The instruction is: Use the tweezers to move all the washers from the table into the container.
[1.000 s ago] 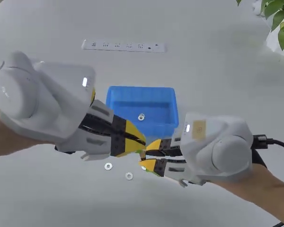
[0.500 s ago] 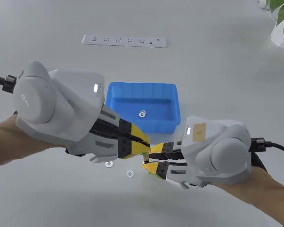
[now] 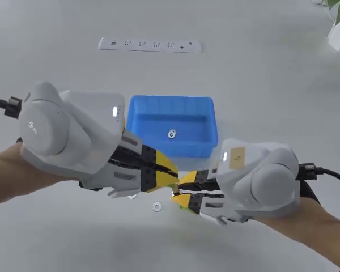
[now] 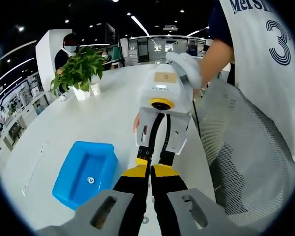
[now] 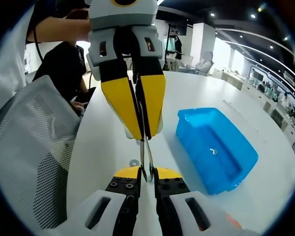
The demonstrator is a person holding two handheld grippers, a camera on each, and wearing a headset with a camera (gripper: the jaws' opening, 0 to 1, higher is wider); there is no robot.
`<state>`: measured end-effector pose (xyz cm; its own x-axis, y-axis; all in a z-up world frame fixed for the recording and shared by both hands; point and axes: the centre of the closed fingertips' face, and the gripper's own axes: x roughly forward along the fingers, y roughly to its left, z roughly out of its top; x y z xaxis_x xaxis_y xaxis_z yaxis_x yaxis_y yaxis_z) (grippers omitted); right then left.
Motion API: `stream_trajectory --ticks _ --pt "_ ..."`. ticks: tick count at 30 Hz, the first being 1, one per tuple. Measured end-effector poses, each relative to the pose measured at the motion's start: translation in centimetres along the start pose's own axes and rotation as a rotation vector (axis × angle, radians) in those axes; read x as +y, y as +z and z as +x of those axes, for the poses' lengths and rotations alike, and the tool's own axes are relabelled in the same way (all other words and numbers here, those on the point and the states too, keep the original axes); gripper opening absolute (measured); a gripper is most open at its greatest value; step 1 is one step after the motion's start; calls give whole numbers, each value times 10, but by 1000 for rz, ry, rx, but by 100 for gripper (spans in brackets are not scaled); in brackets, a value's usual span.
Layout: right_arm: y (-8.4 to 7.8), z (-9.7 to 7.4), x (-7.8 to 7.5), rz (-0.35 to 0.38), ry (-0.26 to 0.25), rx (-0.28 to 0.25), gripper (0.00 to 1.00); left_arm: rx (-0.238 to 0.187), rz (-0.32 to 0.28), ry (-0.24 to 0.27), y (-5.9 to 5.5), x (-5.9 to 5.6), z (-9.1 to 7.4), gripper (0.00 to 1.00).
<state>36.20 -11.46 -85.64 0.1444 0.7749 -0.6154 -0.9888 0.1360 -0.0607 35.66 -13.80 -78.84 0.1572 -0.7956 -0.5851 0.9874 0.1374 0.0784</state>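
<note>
Blue and shallow, the container (image 3: 170, 107) sits on the white table (image 3: 272, 85) in the head view, with one washer (image 3: 171, 134) lying on its floor and a power strip (image 3: 150, 45) well beyond it. Nearer the person, the left gripper (image 3: 165, 171) and the right gripper (image 3: 181, 190) meet tip to tip just in front of the container. A loose washer (image 3: 157, 207) lies on the table just below the tips, and a second loose washer (image 3: 131, 196) peeps out from under the left gripper's body. In the left gripper view, that gripper's own yellow-tipped jaws stand close together, and the right gripper comes down from above to touch them. The container (image 4: 83, 172) is to the left with its washer (image 4: 91, 180) inside, a potted plant (image 4: 78, 69) stands further off, and a mesh chair (image 4: 236, 162) is at the right. In the right gripper view, the thin metal tweezers (image 5: 144, 147) run from between the left gripper's clenched yellow jaws down into the right gripper's own jaws, which are drawn in tight on the lower end. A loose washer (image 5: 133, 162) lies beside the tweezers, and the container (image 5: 216, 147) stands to the right.
</note>
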Motion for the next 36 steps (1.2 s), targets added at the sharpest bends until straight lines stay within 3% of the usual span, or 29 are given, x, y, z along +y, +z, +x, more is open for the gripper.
stream_trajectory --ticks 36 --pt "3 1 0 11 18 2 10 5 -9 12 -1 3 -4 5"
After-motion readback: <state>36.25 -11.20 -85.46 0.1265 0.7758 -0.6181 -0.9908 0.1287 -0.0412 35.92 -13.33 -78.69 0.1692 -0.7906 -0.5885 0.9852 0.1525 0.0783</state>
